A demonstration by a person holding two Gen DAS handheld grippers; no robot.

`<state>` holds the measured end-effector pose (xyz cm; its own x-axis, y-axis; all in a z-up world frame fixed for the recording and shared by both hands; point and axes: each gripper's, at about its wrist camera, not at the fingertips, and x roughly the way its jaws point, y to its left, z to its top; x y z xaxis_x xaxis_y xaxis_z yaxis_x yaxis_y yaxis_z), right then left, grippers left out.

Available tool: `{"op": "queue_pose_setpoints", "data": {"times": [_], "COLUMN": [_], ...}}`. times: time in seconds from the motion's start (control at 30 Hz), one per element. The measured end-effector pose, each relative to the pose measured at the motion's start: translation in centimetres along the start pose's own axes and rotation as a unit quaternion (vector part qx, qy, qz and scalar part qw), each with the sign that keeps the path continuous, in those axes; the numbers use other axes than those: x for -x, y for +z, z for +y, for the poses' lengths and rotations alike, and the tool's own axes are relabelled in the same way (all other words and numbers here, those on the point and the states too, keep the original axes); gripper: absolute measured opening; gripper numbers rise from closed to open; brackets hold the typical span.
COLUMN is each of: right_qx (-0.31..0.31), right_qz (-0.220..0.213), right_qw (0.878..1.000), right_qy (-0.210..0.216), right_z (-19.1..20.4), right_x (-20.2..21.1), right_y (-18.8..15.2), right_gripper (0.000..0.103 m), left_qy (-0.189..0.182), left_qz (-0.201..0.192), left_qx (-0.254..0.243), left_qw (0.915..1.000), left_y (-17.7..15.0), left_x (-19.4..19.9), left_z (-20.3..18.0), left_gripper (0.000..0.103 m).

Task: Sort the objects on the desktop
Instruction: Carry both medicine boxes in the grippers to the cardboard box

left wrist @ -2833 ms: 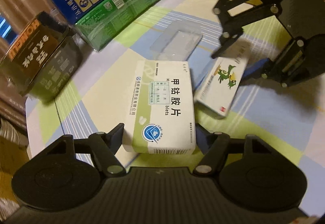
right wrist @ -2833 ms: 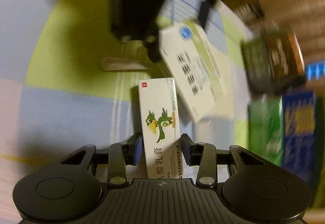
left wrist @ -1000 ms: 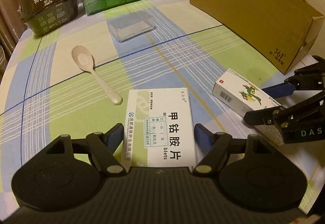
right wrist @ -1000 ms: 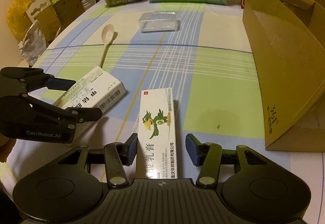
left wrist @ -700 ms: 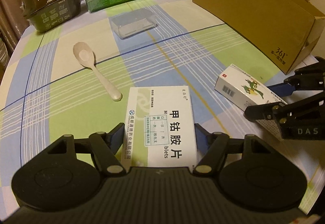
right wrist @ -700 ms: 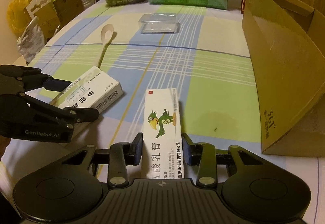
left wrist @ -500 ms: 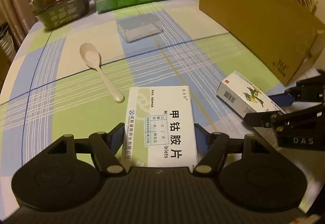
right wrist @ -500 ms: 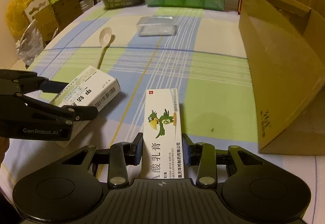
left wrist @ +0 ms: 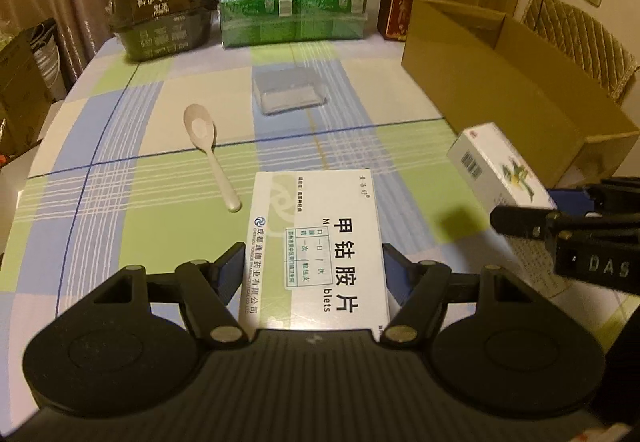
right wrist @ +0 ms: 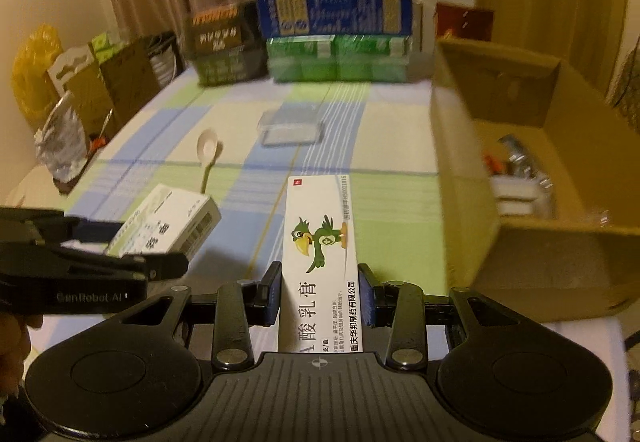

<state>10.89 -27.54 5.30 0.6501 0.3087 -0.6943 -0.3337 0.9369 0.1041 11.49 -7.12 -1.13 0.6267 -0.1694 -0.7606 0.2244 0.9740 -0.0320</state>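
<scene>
Your left tongs (left wrist: 314, 270) are clamped on the wide white flat paper medicine box with black letters (left wrist: 316, 242). The box sits right between the two blue pads, and each pad presses on one long side. The far half of the box sticks out past the tips, toward the long white plastic spoon (left wrist: 210, 151).

Your right tongs (right wrist: 320, 292) are clamped on the narrow white paper box with a green bird picture (right wrist: 320, 242). Its long sides touch both blue pads, and most of the box sticks out ahead of the tips. These tongs closed in on it a moment ago.

Both boxes are up off the counter with the blue and green checked cloth (left wrist: 132, 234); the wide box shows a corner hanging in the air in the right camera, and a dark shadow lies on the cloth under the bird box in the left camera.

Now look from the big open brown cardboard box (right wrist: 520, 161). The bird box is just to its left, near its front corner. The wide box is further left of it. The spoon and a small clear plastic box (left wrist: 288, 95) lie on the cloth, left of the cardboard box and further back. Some small things lie inside the cardboard box, too blurred to name.
</scene>
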Motion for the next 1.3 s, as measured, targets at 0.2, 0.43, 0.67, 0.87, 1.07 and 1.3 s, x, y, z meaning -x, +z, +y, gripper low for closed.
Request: {"op": "queue_pose_setpoints", "data": {"times": [0.2,0.43,0.67,0.87,1.07,1.3], "right_qx": [-0.002,-0.022,-0.043,-0.063,-0.075,-0.081], "right_qz": [-0.035,-0.065,-0.086,-0.091,-0.094,-0.093], "right_qw": [0.999,0.997,0.994,0.990,0.988,0.988], "right_qy": [-0.010,-0.027,-0.060,-0.086,-0.096,-0.096], "right_z": [-1.4,-3.9,-7.8,-11.7,-14.6,-16.9], "right_x": [3.8,7.9,10.9,12.0,12.2,11.6], "right_y": [0.9,1.6,2.2,2.7,3.5,4.2], "right_gripper": [0.035,0.035,0.035,0.035,0.035,0.035], "left_qy": [-0.010,-0.031,-0.063,-0.090,-0.105,-0.111], "left_qz": [-0.023,-0.039,-0.053,-0.061,-0.069,-0.065], "left_qx": [0.023,0.023,0.000,-0.015,-0.027,-0.046], "left_qw": [0.9994,0.9985,0.9966,0.9939,0.9917,0.9906], "left_y": [0.5,1.5,3.2,5.4,7.7,9.3], "left_x": [2.8,5.0,6.3,6.1,5.3,3.8], "left_z": [-2.2,-5.6,-10.0,-13.5,-16.5,-19.1], "left_gripper": [0.067,0.067,0.067,0.067,0.067,0.067]}}
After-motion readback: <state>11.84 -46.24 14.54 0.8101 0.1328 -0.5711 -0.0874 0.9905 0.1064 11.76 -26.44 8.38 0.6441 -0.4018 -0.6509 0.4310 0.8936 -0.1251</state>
